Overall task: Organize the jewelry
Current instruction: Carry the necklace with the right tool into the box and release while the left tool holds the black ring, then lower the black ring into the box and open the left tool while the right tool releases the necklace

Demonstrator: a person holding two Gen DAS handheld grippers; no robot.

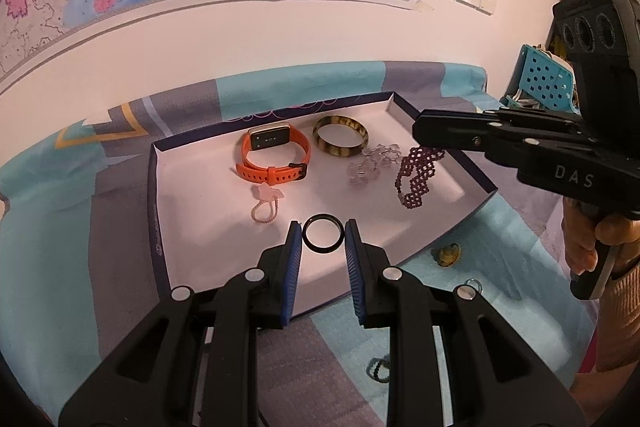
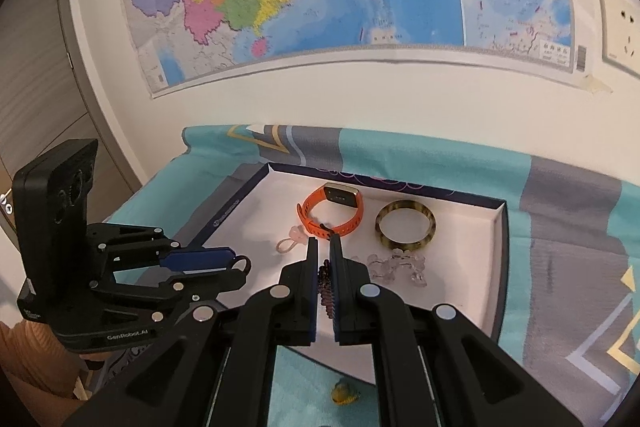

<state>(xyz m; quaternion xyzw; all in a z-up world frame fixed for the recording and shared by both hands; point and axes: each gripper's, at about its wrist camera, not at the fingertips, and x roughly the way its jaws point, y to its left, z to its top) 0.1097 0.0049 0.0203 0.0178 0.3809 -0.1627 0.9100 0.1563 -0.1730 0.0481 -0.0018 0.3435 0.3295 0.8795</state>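
Note:
My left gripper (image 1: 323, 235) is shut on a black ring (image 1: 323, 237), held between its blue pads just above the near part of the white tray (image 1: 154, 187). From the right, my right gripper (image 1: 420, 133) reaches over the tray, shut on a purple beaded bracelet (image 1: 418, 173) that hangs from its tips. The right wrist view shows the purple beads (image 2: 325, 287) pinched between that gripper's (image 2: 324, 243) pads. My left gripper (image 2: 236, 263) with the ring (image 2: 241, 263) is at the left. An orange watch (image 1: 276, 155), tortoiseshell bangle (image 1: 340, 137), clear crystal bracelet (image 1: 372, 163) and pink hair tie (image 1: 266, 203) lie in the tray.
On the teal and grey cloth (image 1: 516, 235) near the tray's front lie a small yellow piece (image 1: 449, 254), a thin metal ring (image 1: 472, 283) and a dark bead loop (image 1: 378, 371). A blue perforated basket (image 1: 544, 79) stands at the far right. The wall with a map is close behind.

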